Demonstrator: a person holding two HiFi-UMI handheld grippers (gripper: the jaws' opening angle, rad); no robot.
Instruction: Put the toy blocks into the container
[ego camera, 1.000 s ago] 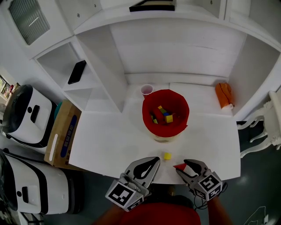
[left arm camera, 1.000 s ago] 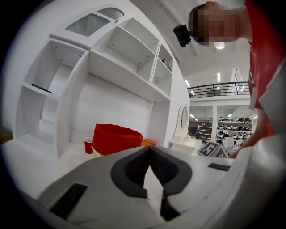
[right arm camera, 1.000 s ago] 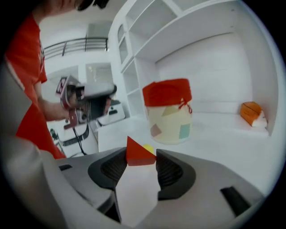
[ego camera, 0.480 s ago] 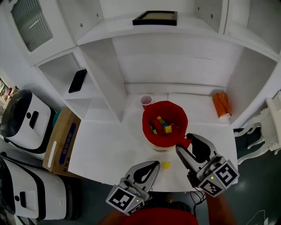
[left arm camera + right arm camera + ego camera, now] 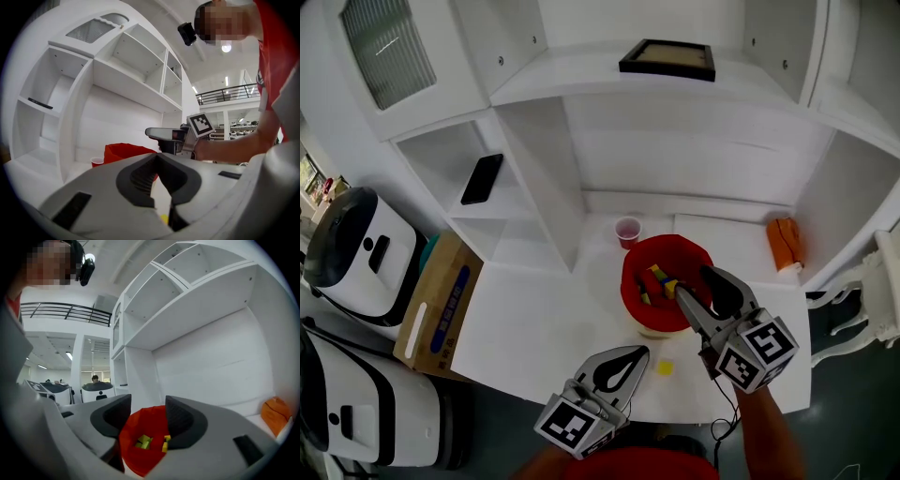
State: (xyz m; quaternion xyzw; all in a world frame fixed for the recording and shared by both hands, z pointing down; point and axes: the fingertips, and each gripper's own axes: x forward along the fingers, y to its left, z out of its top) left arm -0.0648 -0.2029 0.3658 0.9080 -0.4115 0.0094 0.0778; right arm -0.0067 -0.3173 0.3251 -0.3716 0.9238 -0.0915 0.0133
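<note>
The red container (image 5: 636,292) stands mid-table with several coloured blocks (image 5: 659,279) inside. My right gripper (image 5: 692,281) hovers level over its right rim; its jaws have just been opening and nothing is between them. In the right gripper view the container (image 5: 140,453) with yellow and green blocks (image 5: 143,442) shows through the gap of the right gripper (image 5: 147,420). One yellow block (image 5: 665,367) lies on the table near the front edge. Just left of it, my left gripper (image 5: 633,355) is shut and empty. The left gripper view shows the left gripper (image 5: 157,159) pointing towards the container (image 5: 124,152).
A pink cup (image 5: 627,230) stands behind the container, and an orange object (image 5: 783,242) lies at the back right. A phone (image 5: 482,178) rests on the left shelf. A cardboard box (image 5: 441,300) and white machines (image 5: 356,248) sit left of the table (image 5: 544,328).
My right gripper rose from the table's front edge to above the container. The red block it carried is no longer between its jaws. The left gripper has hardly moved.
</note>
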